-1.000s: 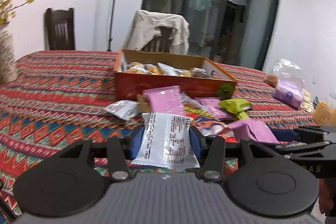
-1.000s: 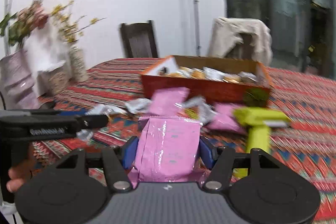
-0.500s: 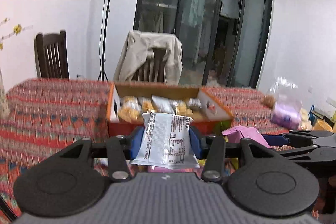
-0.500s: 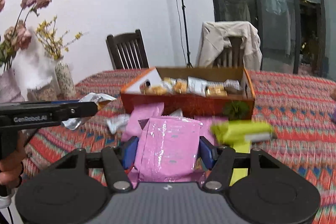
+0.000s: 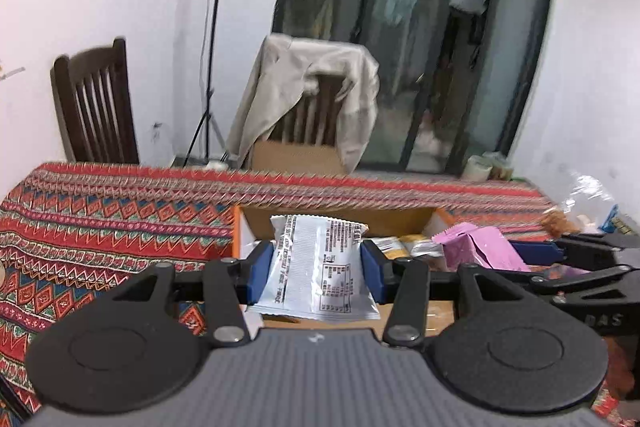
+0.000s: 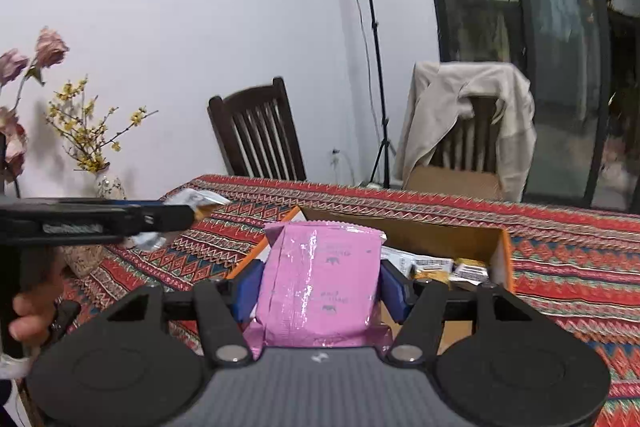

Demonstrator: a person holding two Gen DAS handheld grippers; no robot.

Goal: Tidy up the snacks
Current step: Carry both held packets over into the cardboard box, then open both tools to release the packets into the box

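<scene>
A long table (image 5: 100,223) is covered by a red cloth with zigzag patterns. On it sits an open cardboard box (image 6: 502,251) with orange sides and small snack packs (image 6: 452,267) inside. Behind the table are two dark wooden chairs; one has a beige jacket (image 5: 308,95) draped over it. A thin lamp stand (image 6: 374,39) rises by the white wall, and dark glass doors (image 5: 420,39) fill the back.

The left gripper (image 5: 316,265) squeezes a white snack packet (image 5: 316,267) between its blue pads, up in the air near the box. The right gripper (image 6: 320,287) pinches a pink snack packet (image 6: 320,279) the same way, just in front of the box.

Only the right view shows the flowers (image 6: 86,127) in a vase and a person's hand (image 6: 34,311) holding the other tool. Only the left view shows a clear plastic bag (image 5: 588,203) at the far right of the table.
</scene>
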